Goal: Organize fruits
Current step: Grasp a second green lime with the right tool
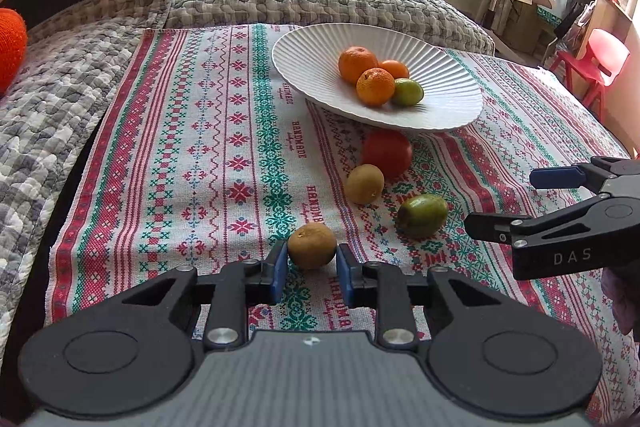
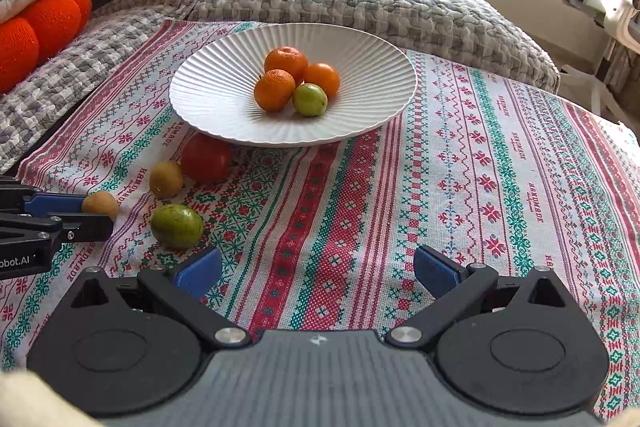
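We have the left hand-held gripper (image 1: 312, 261) clenched on only the near edge of a round brownish-yellow fruit (image 1: 312, 245), which may squirt out toward the white ribbed bowl (image 1: 304, 43), while the right hand-held gripper (image 2: 318, 273) hangs released.

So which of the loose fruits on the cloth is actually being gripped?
The brownish fruit nearest the camera, pinched in the left gripper. The other brownish fruit, the green one and the red one lie free.

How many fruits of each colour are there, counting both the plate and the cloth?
Orange: 3, all on the white plate; nearest one
Green: 2, one on the plate, one on the cloth
Brownish-yellow: 2, one on the cloth, one between the left fingers
Red: 1, beside the plate
Total: 8
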Tool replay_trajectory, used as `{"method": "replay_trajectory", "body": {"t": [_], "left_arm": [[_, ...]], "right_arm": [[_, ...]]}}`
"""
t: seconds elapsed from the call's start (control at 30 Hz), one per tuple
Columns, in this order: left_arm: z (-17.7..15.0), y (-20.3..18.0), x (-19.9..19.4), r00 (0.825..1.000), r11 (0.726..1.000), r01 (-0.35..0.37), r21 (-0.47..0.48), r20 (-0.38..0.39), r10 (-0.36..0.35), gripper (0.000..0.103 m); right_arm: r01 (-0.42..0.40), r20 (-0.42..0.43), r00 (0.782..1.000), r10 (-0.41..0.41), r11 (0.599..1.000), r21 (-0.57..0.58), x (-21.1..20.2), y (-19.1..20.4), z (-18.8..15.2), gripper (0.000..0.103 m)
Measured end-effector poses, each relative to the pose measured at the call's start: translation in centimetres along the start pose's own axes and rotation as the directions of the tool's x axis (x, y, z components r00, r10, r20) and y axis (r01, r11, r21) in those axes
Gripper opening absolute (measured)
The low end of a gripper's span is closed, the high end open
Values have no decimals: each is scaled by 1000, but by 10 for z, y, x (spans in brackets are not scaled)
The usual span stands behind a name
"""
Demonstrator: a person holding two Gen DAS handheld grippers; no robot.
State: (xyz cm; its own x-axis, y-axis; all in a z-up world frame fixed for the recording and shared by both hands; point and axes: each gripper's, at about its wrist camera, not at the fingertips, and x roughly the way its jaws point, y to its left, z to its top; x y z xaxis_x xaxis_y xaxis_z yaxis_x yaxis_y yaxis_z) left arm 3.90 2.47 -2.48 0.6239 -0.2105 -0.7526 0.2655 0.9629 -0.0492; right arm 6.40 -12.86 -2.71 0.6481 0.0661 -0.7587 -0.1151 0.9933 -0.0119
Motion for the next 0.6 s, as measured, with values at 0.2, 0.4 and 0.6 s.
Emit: {"method": "replay_trajectory", "body": {"t": [0.2,0.4,0.6], "left_arm": [[3,14,-2,1000,1000,-21,-17,-19,20,14],[6,19,-3,999,999,-28,-34,-23,27,14],[7,19,-5,999,999,-26,-43,-20,25,14]], "right_arm": [[-46,-11,999,46,998,-36,4,18,2,101],[-81,-20,997,79,994,-74,9,36,6,95],[-99,-19,995,98,991,-89,10,46,9,80]]}}
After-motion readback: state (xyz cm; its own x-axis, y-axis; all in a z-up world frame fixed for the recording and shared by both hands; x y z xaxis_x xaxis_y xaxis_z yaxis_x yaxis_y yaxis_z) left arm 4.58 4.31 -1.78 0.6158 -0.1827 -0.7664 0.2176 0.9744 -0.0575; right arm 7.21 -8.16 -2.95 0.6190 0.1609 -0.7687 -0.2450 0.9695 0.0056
